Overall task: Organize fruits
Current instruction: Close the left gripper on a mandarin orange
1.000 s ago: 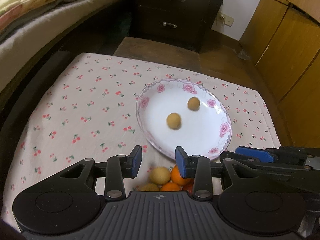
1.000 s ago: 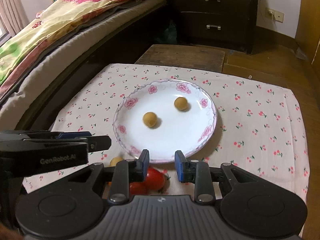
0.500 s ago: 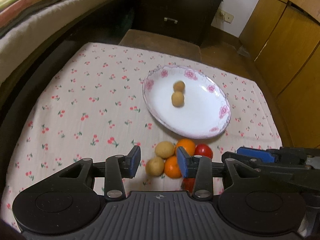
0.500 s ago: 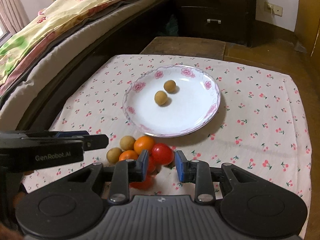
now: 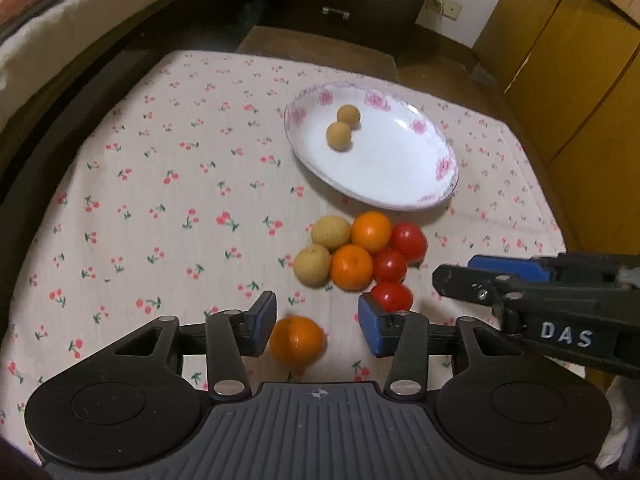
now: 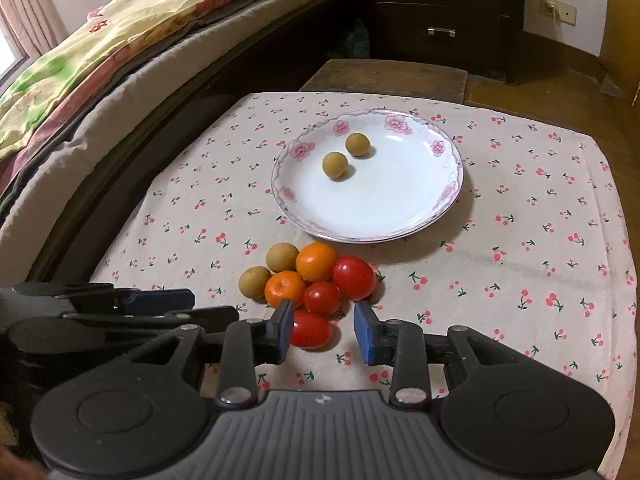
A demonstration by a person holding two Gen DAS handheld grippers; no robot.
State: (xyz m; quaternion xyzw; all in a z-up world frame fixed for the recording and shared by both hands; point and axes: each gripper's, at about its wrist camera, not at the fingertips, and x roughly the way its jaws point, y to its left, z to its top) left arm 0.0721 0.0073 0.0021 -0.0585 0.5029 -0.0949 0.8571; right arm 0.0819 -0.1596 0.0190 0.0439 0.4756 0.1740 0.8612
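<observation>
Left wrist view: the left gripper (image 5: pixel 317 320) was wide open w/ nothing clamped. A lone orange (image 5: pixel 296 340), blurred, sat between its blue pads, close to the left pad (image 5: pixel 264 320); can't tell if touching. The plate (image 5: pixel 416 196), white w/ pink flowers, lay on the cherry-print cloth (image 5: pixel 160 184), two small brown fruits (image 5: pixel 339 136) touching each other on its far-left part. Just on the near side of the plate was the fruit cluster: two tan fruits (image 5: pixel 330 232) on its left, two oranges (image 5: pixel 371 231) in the middle, three tomatoes (image 5: pixel 408 239) on its right, all packed together. The nearest tomato (image 5: pixel 391 296) was just beyond the right pad. The right gripper (image 5: pixel 520 280) came in from the right, near side of the plate, seen side-on.

Right wrist view: the right gripper (image 6: pixel 325 332) was open too, gripping nothing. The nearest tomato (image 6: pixel 310 329) lay between its pads, up against the left pad (image 6: pixel 283 330), apart from the right one. The rest of the cluster sat just near-left of the plate (image 6: pixel 400 224): tomatoes (image 6: pixel 353 277), oranges (image 6: pixel 316 261), tan fruits (image 6: pixel 281 257). Two brown fruits (image 6: pixel 335 165) were on the plate's left half. The left gripper (image 6: pixel 160 300) showed left of the cluster, side-on, so can't judge its opening here. A bed (image 6: pixel 120 40) ran along left of the cloth (image 6: pixel 520 220), and a dark dresser (image 6: pixel 440 12) stood well beyond the plate.
</observation>
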